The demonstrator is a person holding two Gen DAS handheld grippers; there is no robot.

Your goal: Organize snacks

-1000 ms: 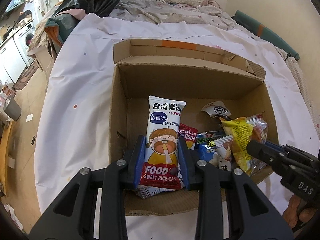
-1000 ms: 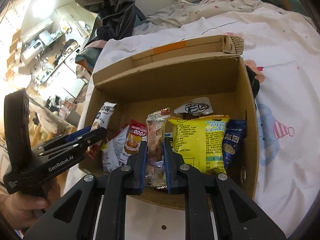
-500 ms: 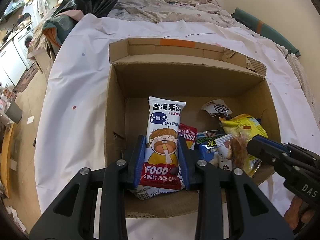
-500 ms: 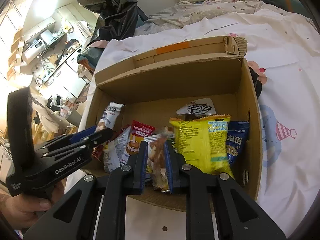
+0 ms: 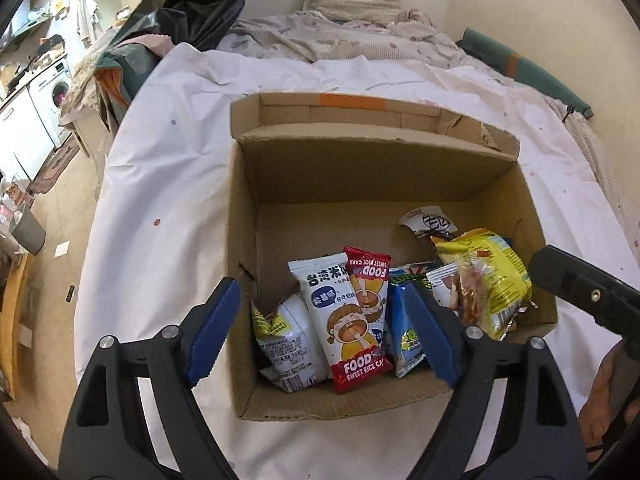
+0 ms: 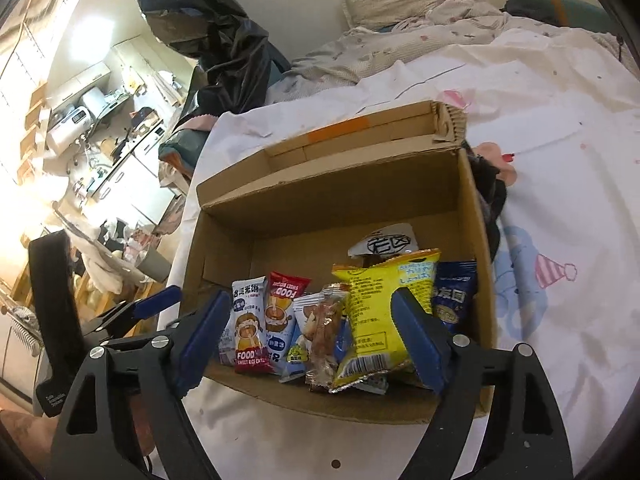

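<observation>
An open cardboard box (image 5: 244,216) (image 6: 472,216) sits on a white sheet and holds several snack packs leaning along its near wall. A white and red rice cake pack (image 5: 344,320) (image 6: 246,328) stands at the left. A clear pack of brown snacks (image 6: 326,336) (image 5: 472,292) leans by a yellow bag (image 6: 380,312) (image 5: 492,268). My left gripper (image 5: 324,332) is open and empty at the box's near edge. My right gripper (image 6: 316,340) is open and empty, also at the near edge.
A dark blue pack (image 6: 454,296) stands in the box's right corner, a white pack (image 5: 428,222) behind. The box's far flap (image 5: 360,116) stands up. Rumpled bedding and a pillow (image 5: 352,0) lie behind. The bed's left edge (image 5: 92,240) drops to the floor.
Both grippers have opened and drawn back. The left let go of the rice cake pack and the right let go of the clear brown snack pack; both packs now rest in the box.
</observation>
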